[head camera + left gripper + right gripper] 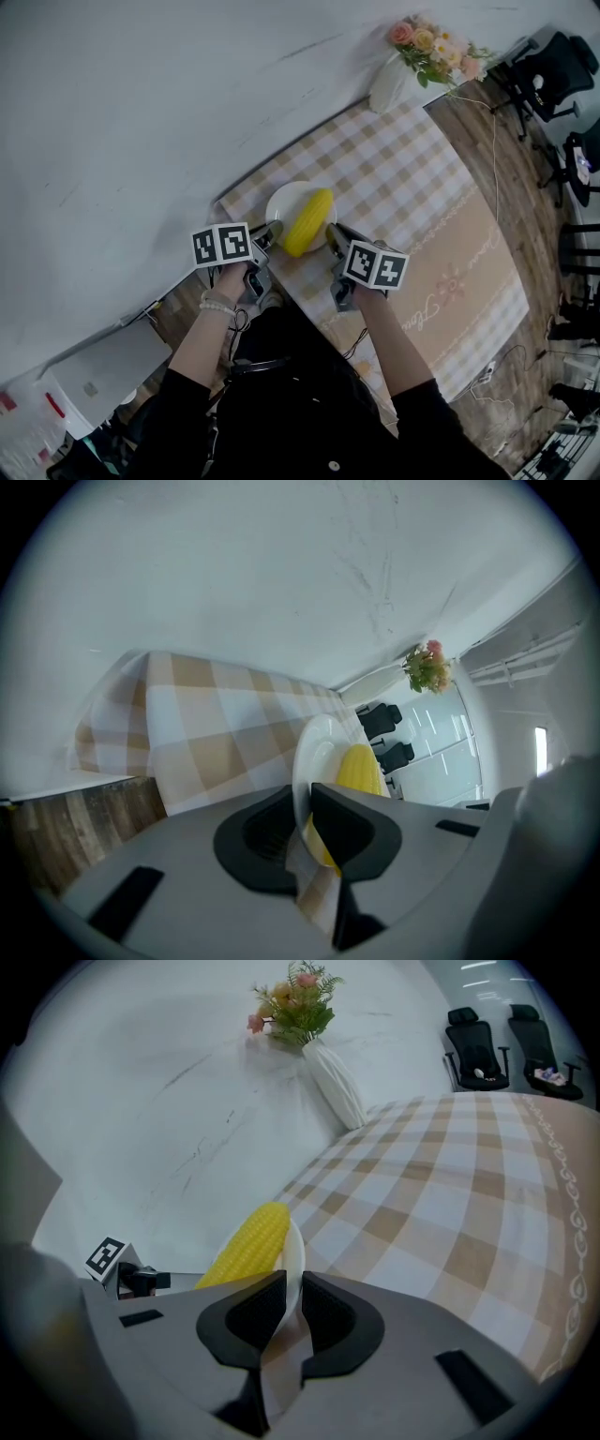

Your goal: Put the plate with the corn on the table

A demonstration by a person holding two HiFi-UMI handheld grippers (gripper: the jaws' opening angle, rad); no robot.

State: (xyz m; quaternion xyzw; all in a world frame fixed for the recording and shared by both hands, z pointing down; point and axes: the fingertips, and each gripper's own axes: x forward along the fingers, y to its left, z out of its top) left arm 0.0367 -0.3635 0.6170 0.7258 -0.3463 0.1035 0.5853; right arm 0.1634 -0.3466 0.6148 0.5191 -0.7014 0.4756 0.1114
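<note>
A white plate (281, 201) with a yellow corn cob (308, 222) lies on the checked tablecloth (403, 178), close to the table's near corner. My left gripper (271, 231) is at the plate's left rim. In the left gripper view the rim (315, 750) runs between the jaws, which stand slightly apart around it, with the corn (360, 767) just beyond my left gripper (305, 803). My right gripper (333, 233) is at the opposite rim. In the right gripper view my right gripper (292, 1290) has its pads closed on the plate edge (296, 1252), beside the corn (248, 1241).
A white vase of flowers (391, 82) stands at the table's far end by the white wall. Black office chairs (548, 67) stand on the wooden floor to the right. The table edge runs just under both grippers, with a person's body below it.
</note>
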